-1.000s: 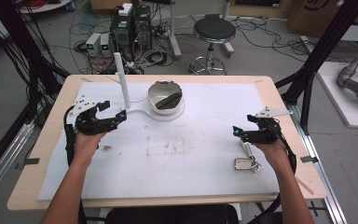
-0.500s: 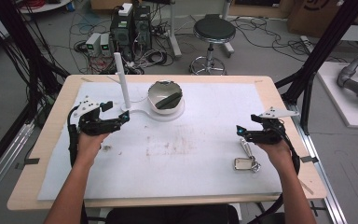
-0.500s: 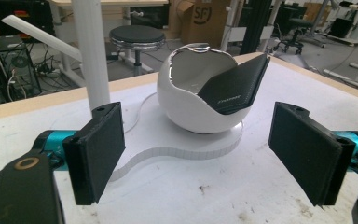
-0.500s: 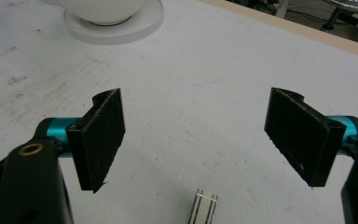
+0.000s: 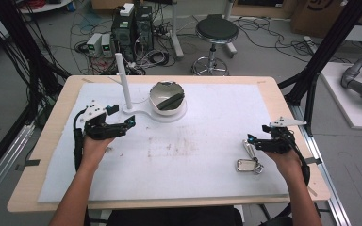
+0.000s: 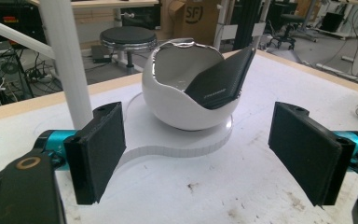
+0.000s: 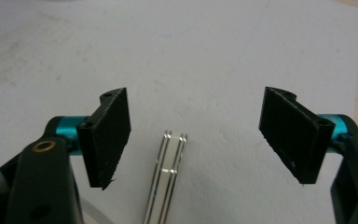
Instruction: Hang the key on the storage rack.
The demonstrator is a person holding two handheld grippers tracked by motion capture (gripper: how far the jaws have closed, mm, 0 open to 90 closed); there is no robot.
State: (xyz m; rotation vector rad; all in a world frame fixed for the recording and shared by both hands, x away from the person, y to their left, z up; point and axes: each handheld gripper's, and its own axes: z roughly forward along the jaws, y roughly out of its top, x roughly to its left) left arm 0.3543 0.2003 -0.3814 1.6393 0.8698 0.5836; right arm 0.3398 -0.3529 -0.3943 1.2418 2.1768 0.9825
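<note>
Metal bar (image 7: 167, 177), the ribbed silver piece, is lying flat on the white sheet by the table's right edge, pointing up between your right gripper's (image 7: 195, 140) jaws without touching either pad.

Around you the room is sprawling wide: a grey floor (image 5: 23, 61) strewn with cables, black frame posts standing at both sides, a round black stool (image 5: 216, 31) sitting beyond the far edge, and computer boxes (image 5: 133, 26) stacking up beside it.

You are working at a pale wooden table (image 5: 66, 99), and a large white sheet (image 5: 193, 141) is covering most of it, showing brownish smudges near the middle.

Toward the far left of the sheet, a white base plate (image 5: 143, 113) is carrying an upright white post (image 5: 122, 80) and a white bowl (image 6: 168, 98); a dark flat card (image 6: 221, 77) is leaning inside that bowl.

Your left gripper (image 6: 196, 154) is hovering just short of the base plate, jaws spread wide, nothing between them.

Your right gripper's jaws have just been closing a little, yet they are standing wide apart around the bar.

Just beside the bar, nearer you, a small silver clasp-like piece (image 5: 249, 165) is resting on the sheet.
</note>
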